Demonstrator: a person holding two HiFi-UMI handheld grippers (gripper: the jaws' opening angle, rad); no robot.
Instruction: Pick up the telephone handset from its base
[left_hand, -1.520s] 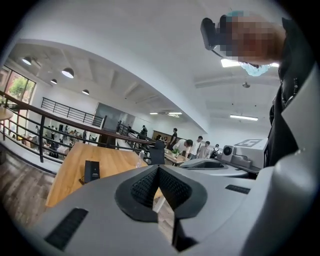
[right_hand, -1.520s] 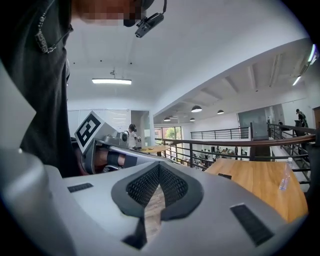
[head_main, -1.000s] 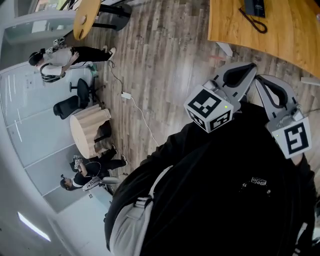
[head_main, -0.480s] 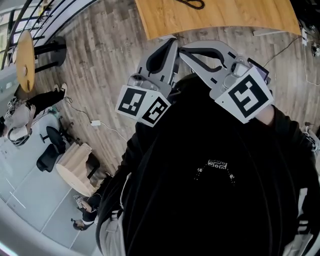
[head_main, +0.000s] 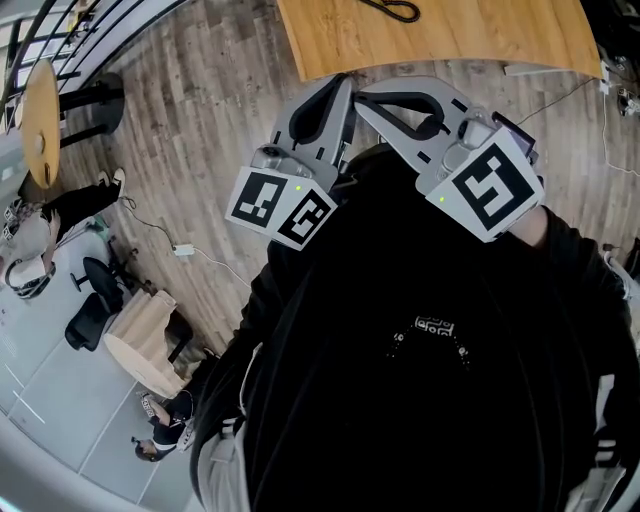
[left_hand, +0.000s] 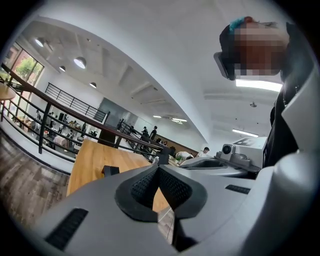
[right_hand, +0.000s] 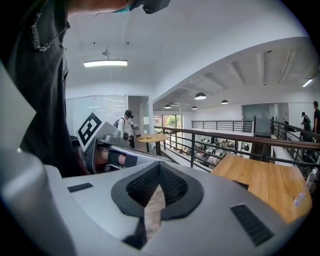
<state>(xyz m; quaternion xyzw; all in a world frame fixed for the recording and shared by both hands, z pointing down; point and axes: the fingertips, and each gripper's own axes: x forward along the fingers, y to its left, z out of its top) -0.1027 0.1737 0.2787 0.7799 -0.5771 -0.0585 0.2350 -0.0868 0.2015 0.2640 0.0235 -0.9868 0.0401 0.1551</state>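
Standing before a wooden table (head_main: 480, 40) in an open office hall.
The left gripper (head_main: 342, 88) and the right gripper (head_main: 363, 98), jaws clenched together on nothing, are hovering over the plank floor (head_main: 200, 150) near the table's edge. A small dark object (left_hand: 111, 170), perhaps the telephone, is lying on the table, well apart from both; a black cord (head_main: 392, 10) is lying there too.

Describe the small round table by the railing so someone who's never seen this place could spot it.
In the head view, find the black railing at the upper left. Beside it stands the small round table, a yellow wood top on a black base. Unlike the big wooden desk, it is round and far smaller.
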